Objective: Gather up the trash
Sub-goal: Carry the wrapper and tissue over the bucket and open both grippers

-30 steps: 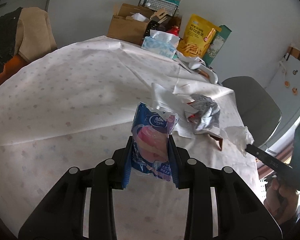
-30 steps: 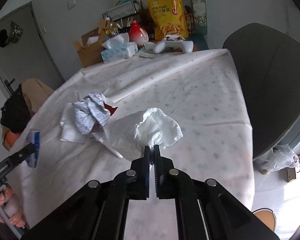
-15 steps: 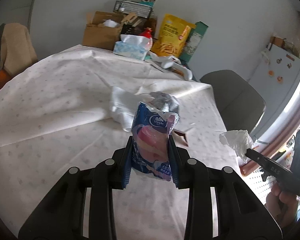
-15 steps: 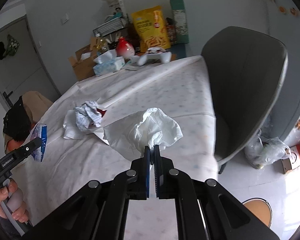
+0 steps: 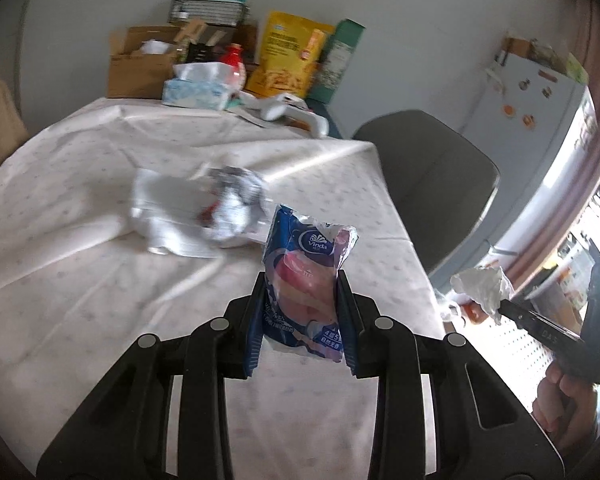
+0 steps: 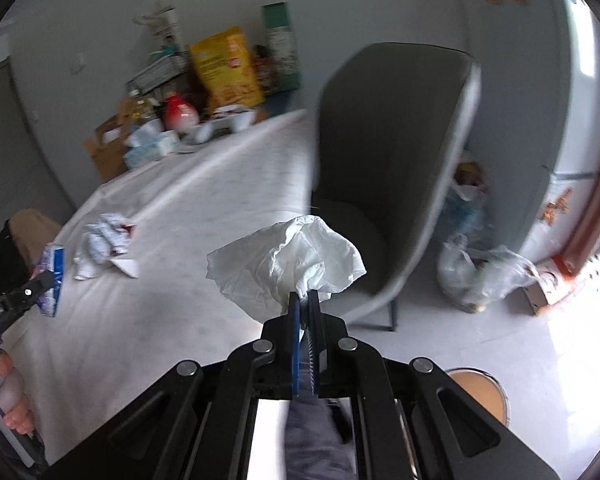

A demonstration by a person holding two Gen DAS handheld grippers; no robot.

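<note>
My left gripper [image 5: 302, 286] is shut on a blue and pink tissue wrapper [image 5: 306, 276] and holds it above the table's right part; it also shows in the right wrist view [image 6: 51, 280]. My right gripper [image 6: 305, 298] is shut on a crumpled white tissue [image 6: 290, 266], held off the table's right edge, in front of the grey chair; the tissue also shows in the left wrist view [image 5: 484, 286]. A crumpled silver wrapper [image 5: 234, 204] and white paper [image 5: 160, 216] lie on the white tablecloth [image 5: 80, 248].
A grey chair [image 6: 396, 168] stands at the table's right side. Clear plastic bags [image 6: 476, 272] lie on the floor by a white fridge [image 5: 540, 120]. A tissue box [image 5: 198, 90], cardboard box [image 5: 140, 64] and yellow snack bag [image 5: 288, 60] stand at the table's far end.
Both grippers have swung right with their loads. The right gripper has carried the tissue off the table edge toward the chair and floor. The left view has turned toward the chair.
</note>
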